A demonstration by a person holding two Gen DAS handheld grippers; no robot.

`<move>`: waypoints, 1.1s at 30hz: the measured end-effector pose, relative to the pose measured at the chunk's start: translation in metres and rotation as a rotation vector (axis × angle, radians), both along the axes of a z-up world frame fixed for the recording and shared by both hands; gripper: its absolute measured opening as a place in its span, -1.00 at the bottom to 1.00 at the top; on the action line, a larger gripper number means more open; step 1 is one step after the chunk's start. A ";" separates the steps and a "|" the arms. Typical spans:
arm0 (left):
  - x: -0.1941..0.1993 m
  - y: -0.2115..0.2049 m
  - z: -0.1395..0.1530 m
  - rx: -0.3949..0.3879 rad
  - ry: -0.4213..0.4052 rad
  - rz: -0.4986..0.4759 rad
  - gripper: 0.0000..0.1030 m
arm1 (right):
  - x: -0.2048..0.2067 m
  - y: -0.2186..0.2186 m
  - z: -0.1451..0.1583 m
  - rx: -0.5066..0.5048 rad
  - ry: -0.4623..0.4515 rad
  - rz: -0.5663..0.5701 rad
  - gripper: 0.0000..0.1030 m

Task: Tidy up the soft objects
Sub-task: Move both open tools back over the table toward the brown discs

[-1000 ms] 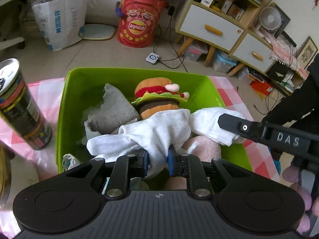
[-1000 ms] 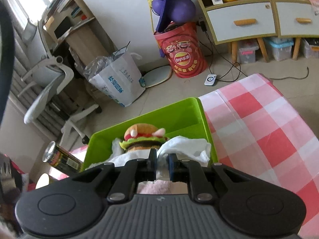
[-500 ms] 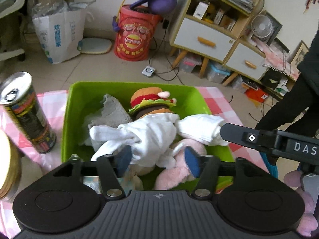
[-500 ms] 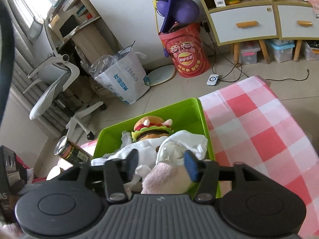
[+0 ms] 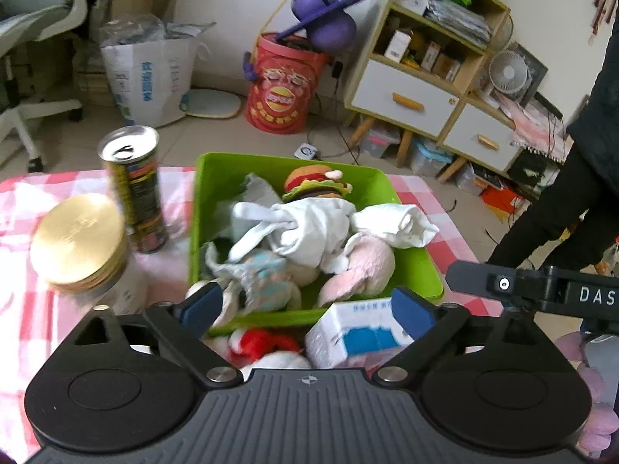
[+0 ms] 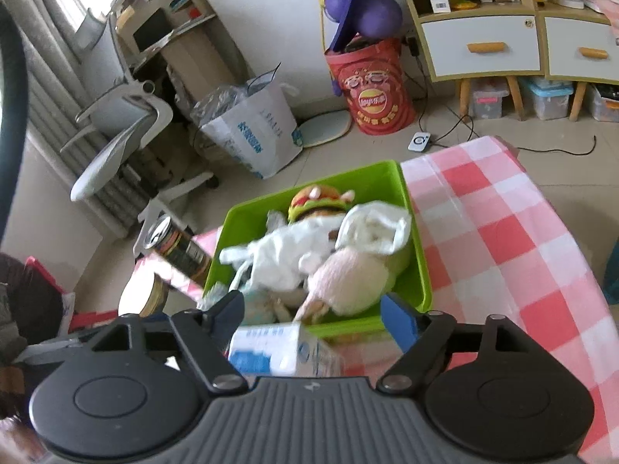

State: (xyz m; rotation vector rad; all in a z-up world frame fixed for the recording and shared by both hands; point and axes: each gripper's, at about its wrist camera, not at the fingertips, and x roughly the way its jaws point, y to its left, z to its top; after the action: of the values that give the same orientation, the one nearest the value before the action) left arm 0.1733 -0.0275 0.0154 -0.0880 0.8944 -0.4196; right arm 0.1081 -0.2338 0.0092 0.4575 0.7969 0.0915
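A green bin (image 5: 414, 266) (image 6: 416, 270) on the checked tablecloth holds soft things: a burger plush (image 5: 315, 183) (image 6: 319, 203), a white cloth (image 5: 309, 228) (image 6: 286, 255) draped over the pile, a pink plush (image 5: 367, 266) (image 6: 348, 278), a grey towel (image 5: 259, 189) and a pale blue plush (image 5: 267, 274). My left gripper (image 5: 305, 307) is open and empty above the bin's near edge. My right gripper (image 6: 313, 313) is open and empty, also at the near edge. A red and white plush (image 5: 263, 346) lies just outside the bin.
A white and blue tissue box (image 5: 356, 330) (image 6: 278, 352) sits in front of the bin. A tall can (image 5: 135, 193) (image 6: 178, 247) and a gold-lidded jar (image 5: 81, 243) stand left of the bin. A pink plush (image 5: 595, 406) lies at the right. Floor clutter lies beyond the table.
Both grippers were shut on the white cloth; they opened, let it drop onto the pile in the bin, and have drawn back and up.
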 end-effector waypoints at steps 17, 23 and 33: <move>-0.072 0.043 -0.024 0.070 -0.018 0.126 0.85 | -0.048 0.036 -0.021 -0.067 0.047 0.096 0.23; -0.097 0.048 -0.046 0.074 0.016 0.162 0.88 | -0.060 0.036 -0.044 -0.091 0.079 0.096 0.24; -0.118 0.050 -0.094 0.098 0.057 0.205 0.87 | -0.075 0.053 -0.100 -0.272 0.127 0.208 0.25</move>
State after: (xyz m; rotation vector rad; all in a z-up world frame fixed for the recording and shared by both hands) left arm 0.0551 0.0224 -0.0783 -0.1007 0.9505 -0.1823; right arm 0.0328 -0.1805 -0.0908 0.1226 0.9653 0.1454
